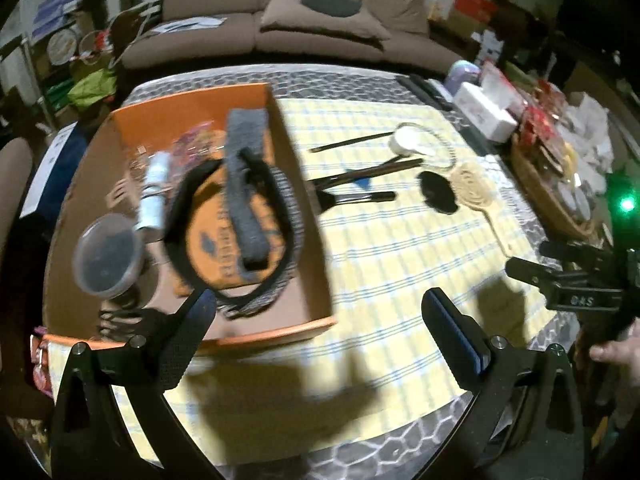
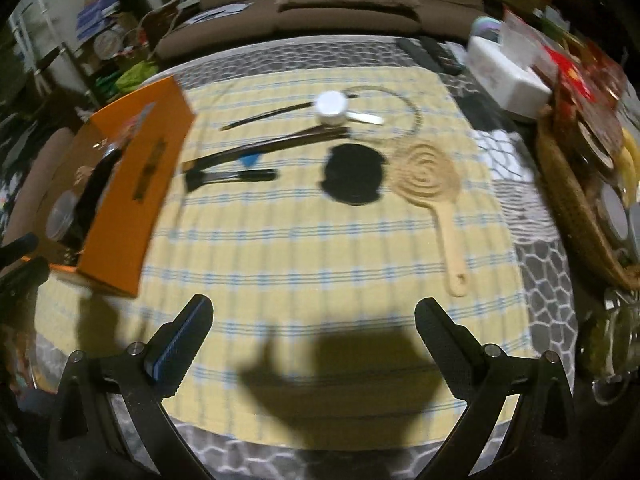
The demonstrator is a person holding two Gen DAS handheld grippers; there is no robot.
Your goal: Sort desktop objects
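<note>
Both grippers hang over a table with their fingers spread wide and nothing between them. From the left wrist view, the left gripper (image 1: pixel 318 320) sits above the near wall of an orange box (image 1: pixel 276 330), with its left finger over the box and its right finger over a yellow checked cloth (image 1: pixel 400 248).

Only this view looks down into the box. Inside lie a black band (image 1: pixel 178 208) curled in a ring, a grey strap (image 1: pixel 244 176) laid across it, a white tube (image 1: pixel 154 188) and a clear round tub (image 1: pixel 108 256). A black comb-like piece (image 1: pixel 124 320) rests at the near wall; blur hides its details. At the right edge, the right gripper's side (image 1: pixel 576 280) and part of a hand (image 1: pixel 620 350) show.

From the right wrist view, the right gripper (image 2: pixel 314 326) hovers over bare cloth, well apart from the objects. Here the box shows mostly its orange outer wall at far left. This view gives the clearer look at the loose items on the cloth: a beige round brush (image 2: pixel 430 174) with its handle toward the camera, a black disc (image 2: pixel 352 174) just beside it, a white jar (image 2: pixel 331 108), thin dark sticks (image 2: pixel 272 144), a black brush (image 2: pixel 232 176), a small blue piece (image 2: pixel 250 159) and a beige cord loop (image 2: pixel 412 116). A wicker basket (image 2: pixel 572 200) stands at the right edge.
</note>
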